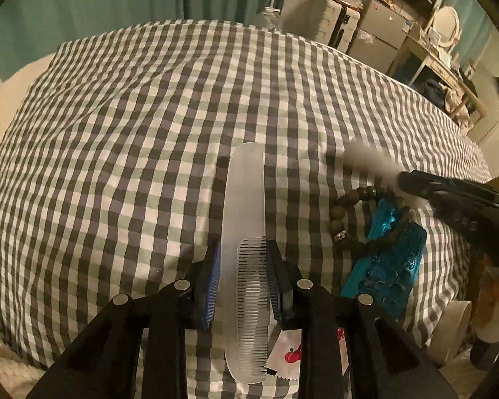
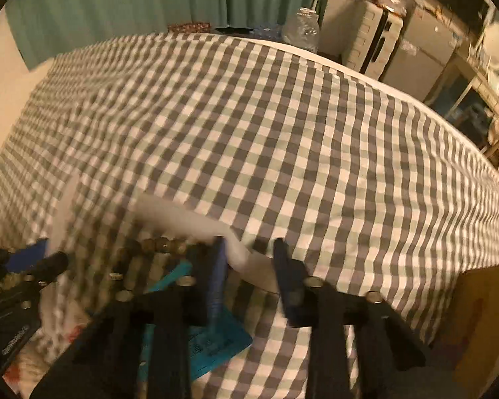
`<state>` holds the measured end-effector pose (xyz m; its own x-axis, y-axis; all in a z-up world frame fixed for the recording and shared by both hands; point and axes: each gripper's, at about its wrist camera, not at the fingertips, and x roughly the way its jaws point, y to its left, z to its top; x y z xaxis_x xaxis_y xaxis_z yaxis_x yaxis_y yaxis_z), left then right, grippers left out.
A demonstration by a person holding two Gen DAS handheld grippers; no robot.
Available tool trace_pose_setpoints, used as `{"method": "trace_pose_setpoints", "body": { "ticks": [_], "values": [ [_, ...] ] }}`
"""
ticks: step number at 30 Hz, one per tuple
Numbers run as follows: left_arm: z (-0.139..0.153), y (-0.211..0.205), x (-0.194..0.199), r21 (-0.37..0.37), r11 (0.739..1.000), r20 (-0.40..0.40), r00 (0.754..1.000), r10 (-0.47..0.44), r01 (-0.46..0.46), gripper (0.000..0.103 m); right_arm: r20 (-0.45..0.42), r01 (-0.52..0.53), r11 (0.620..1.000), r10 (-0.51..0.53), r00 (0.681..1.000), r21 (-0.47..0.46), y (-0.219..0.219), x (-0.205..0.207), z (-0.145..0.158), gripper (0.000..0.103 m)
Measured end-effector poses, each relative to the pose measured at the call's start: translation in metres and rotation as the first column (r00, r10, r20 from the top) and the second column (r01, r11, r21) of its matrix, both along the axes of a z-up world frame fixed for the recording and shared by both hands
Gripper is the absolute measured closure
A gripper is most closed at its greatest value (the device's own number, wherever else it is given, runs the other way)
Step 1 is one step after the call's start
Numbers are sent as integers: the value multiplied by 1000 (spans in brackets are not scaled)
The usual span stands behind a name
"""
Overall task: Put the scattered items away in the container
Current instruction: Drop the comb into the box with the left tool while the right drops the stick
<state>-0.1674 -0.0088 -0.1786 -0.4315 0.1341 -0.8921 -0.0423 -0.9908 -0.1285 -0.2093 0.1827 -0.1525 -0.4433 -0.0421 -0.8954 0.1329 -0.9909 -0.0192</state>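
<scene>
Left gripper (image 1: 243, 276) clamps the comb (image 1: 244, 232) edge-on at 6 o'clock on the bed (image 1: 116, 133); right gripper (image 2: 249, 266) looks pinched on a blurred white thing (image 2: 252, 262); comb may twist out, container unseen.

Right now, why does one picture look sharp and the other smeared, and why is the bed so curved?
Left wrist view: mostly crisp, the comb in the left claw sharp, only the right claw streaked. Right wrist view: motion blur smears the checked bedspread, the beads and the white object at the claw. Both views: the fisheye lens bows the bed; warm, dim indoor light; dark round rim.
</scene>
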Motion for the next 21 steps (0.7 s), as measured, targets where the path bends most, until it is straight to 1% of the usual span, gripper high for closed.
{"method": "trace_pose_setpoints", "body": {
  "ticks": [1,3,5,7,8,10,12,13,14,15,17,18,19,21],
  "values": [
    [-1,-5,-2,7,1000,-3,1000,5,-5,77,1,1,1000,-1,1000,-31,2,3,4,98],
    [2,-12,0,17,1000,-12,1000,15,-15,77,27,18,998,-16,1000,-61,6,9,10,98],
    [5,-20,1,37,999,-36,999,22,-21,77,12,30,995,-29,999,-90,13,18,20,98],
    [6,-27,5,90,996,-79,997,0,7,77,-1,43,991,-44,999,-128,22,28,35,98],
    [6,-27,5,97,995,-76,997,-4,11,77,-3,52,988,-53,999,-145,29,33,46,98],
    [5,-28,5,74,997,-56,998,6,-2,77,1,59,983,-60,998,-175,37,43,60,98],
    [15,-26,13,70,998,-68,998,-5,9,77,-10,69,976,-73,997,-205,45,55,81,98],
    [25,-25,20,69,997,-89,996,-15,22,77,-25,85,976,-92,995,-198,50,63,92,98],
    [36,-11,34,81,996,-108,994,-20,29,77,-45,91,977,-101,994,-191,54,70,106,98],
    [48,-11,43,116,993,-125,992,-23,37,77,-64,85,976,-100,993,-200,59,80,122,98],
    [70,-9,54,185,982,-131,991,-11,35,77,-99,92,973,-115,988,-209,70,95,152,98],
    [87,-3,61,186,981,-151,988,-16,45,77,-122,106,972,-133,984,-210,77,106,171,98],
    [102,7,65,172,983,-176,984,-34,65,77,-136,120,967,-153,979,-226,86,117,188,98],
    [144,35,77,142,981,-252,963,-93,132,77,-164,147,955,-193,967,-256,106,139,218,98]
  ]
}}
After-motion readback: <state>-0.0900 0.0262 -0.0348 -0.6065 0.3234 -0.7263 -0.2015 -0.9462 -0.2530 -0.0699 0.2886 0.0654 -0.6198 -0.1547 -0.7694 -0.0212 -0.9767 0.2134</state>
